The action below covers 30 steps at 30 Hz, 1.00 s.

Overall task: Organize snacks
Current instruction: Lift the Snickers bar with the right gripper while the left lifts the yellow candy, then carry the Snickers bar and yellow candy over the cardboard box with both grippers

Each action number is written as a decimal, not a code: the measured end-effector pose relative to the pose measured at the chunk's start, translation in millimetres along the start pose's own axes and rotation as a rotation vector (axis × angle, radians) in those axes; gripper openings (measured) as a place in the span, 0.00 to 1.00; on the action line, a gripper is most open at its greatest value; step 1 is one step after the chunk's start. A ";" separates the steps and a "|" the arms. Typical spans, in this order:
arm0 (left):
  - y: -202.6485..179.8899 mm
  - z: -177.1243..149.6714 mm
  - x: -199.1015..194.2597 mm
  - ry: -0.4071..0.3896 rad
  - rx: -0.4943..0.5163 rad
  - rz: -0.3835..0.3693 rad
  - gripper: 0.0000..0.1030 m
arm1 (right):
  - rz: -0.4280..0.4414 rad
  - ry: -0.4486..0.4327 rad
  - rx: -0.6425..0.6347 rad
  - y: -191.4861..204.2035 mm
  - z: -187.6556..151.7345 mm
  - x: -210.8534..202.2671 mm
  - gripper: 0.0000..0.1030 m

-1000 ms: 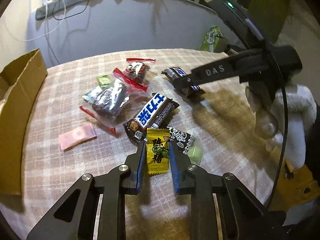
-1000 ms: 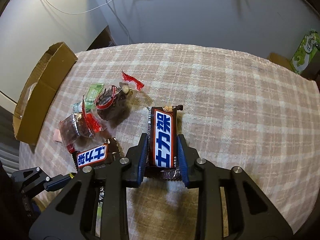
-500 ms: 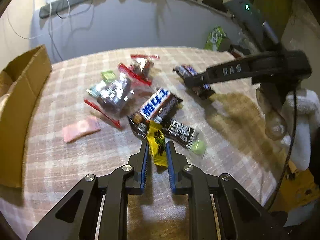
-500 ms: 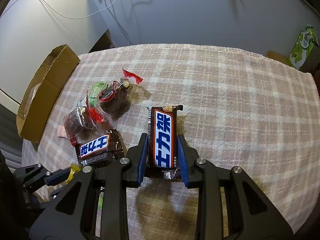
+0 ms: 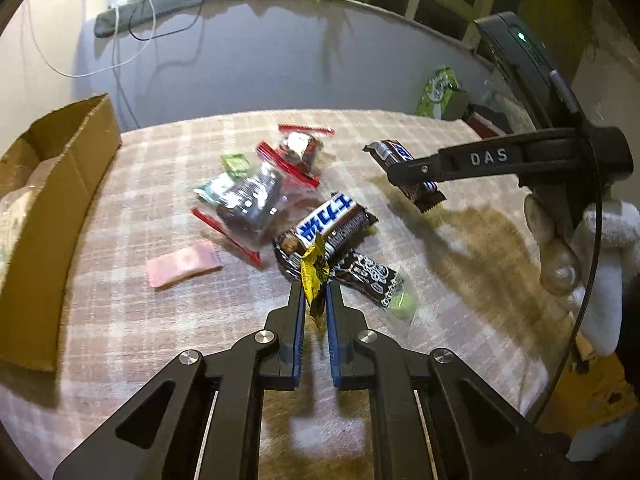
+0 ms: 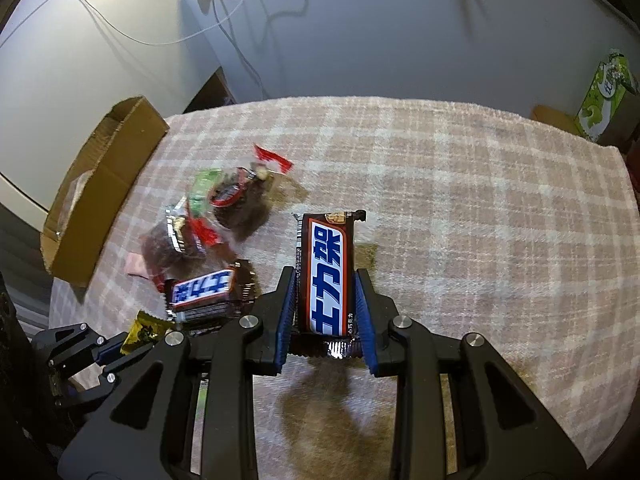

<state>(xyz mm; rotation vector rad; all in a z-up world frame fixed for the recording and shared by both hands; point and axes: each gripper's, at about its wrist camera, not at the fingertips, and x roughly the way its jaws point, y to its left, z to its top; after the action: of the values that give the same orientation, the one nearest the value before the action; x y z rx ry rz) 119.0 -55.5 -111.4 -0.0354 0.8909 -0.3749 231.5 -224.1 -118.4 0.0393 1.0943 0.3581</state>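
1. Since a second ago our left gripper point(image 5: 315, 298) has closed its fingers from a wider stance and lifted the yellow candy packet point(image 5: 314, 270) off the checked tablecloth point(image 5: 460, 272); the packet now hangs pinched between the blue pads, crumpled and tilted.
2. Our right gripper point(image 6: 325, 300) has kept its hold all along on a brown chocolate bar point(image 6: 326, 268) with a blue-and-white label; the bar stands lengthwise between the fingers, its far end pointing away from us.
3. From the left wrist view we see that same held bar point(image 5: 404, 176) raised above the cloth at the right, its shadow falling beneath it.
4. On the cloth a second chocolate bar point(image 5: 326, 226) of the same kind lies just beyond the left fingertips, and a black-and-white patterned packet point(image 5: 370, 276) with a green sweet at its end lies touching it on the near right.
5. Beyond these we see two clear bags with red seams point(image 5: 256, 200) holding dark snacks, one partly overlapping the other, and a small green packet point(image 5: 235, 162) beside them.
6. A pink packet point(image 5: 183, 264) lies alone to the left of the pile, apart from the rest.
7. An open cardboard box point(image 5: 60, 184) stands along the left edge of the table, well apart from both grippers.
8. A green box point(image 6: 602, 98) sits past the far right corner.
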 end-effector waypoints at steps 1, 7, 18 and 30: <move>1.9 1.5 -1.7 -0.007 -0.007 -0.001 0.09 | 0.006 -0.006 -0.003 2.9 0.7 -3.3 0.29; 19.2 7.6 -29.1 -0.068 -0.038 0.024 0.09 | 0.041 -0.041 -0.039 27.3 10.3 -20.0 0.29; 66.3 17.2 -69.5 -0.155 -0.103 0.125 0.09 | 0.104 -0.080 -0.132 91.5 38.7 -23.7 0.29; 114.8 20.7 -93.2 -0.206 -0.161 0.213 0.09 | 0.157 -0.087 -0.237 159.6 73.0 -6.8 0.29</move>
<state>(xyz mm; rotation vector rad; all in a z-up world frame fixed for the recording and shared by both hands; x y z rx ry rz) 116.9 80.4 -49.4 -0.1243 0.7107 -0.0976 250.3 -65.3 -45.7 -0.0699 0.9596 0.6199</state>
